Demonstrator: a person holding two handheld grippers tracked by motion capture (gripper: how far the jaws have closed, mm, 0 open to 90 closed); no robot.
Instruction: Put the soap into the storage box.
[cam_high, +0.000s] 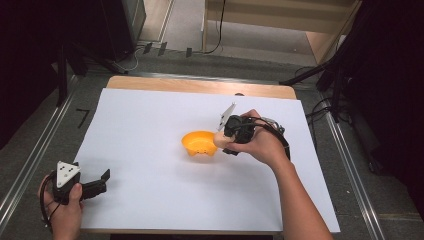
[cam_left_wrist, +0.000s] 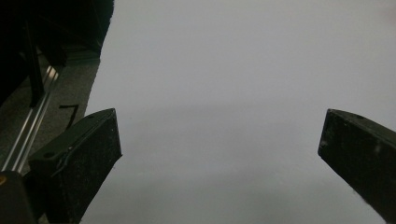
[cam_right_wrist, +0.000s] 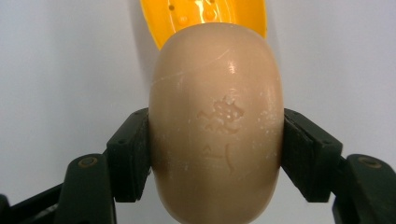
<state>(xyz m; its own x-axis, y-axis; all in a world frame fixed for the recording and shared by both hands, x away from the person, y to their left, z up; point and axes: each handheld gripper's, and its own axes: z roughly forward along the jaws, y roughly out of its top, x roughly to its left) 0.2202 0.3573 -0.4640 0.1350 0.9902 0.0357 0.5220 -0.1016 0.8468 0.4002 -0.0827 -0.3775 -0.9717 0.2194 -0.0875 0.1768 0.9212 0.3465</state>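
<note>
While my right claw (cam_right_wrist: 215, 154) pinches a tan bar of soap (cam_right_wrist: 215, 126) between its two black jaws, it sits just beside the yellow dish (cam_high: 199, 143), at that dish's right rim as the high view shows it. The jaws press on the soap's two long sides, and the bar's rounded end juts out past them toward the dish. A stamped mark shows on the soap's upper face in the right gripper view. Behind the soap in that view, the dish's yellow inside shows small holes. From above, the soap (cam_high: 220, 141) looks to be touching or nearly touching the dish's edge; I cannot tell which.

The dish rests on the white sheet (cam_high: 150, 150) that covers most of the counter (cam_high: 200, 85), whose bare wooden strip shows beyond the dish at the far edge.

My left claw (cam_high: 102, 180) is well apart from the dish, toward the near left corner of the sheet, held low in my left hand (cam_high: 62, 210). Its jaws are spread wide with nothing between them, and in the left gripper view they frame plain white sheet.
</note>
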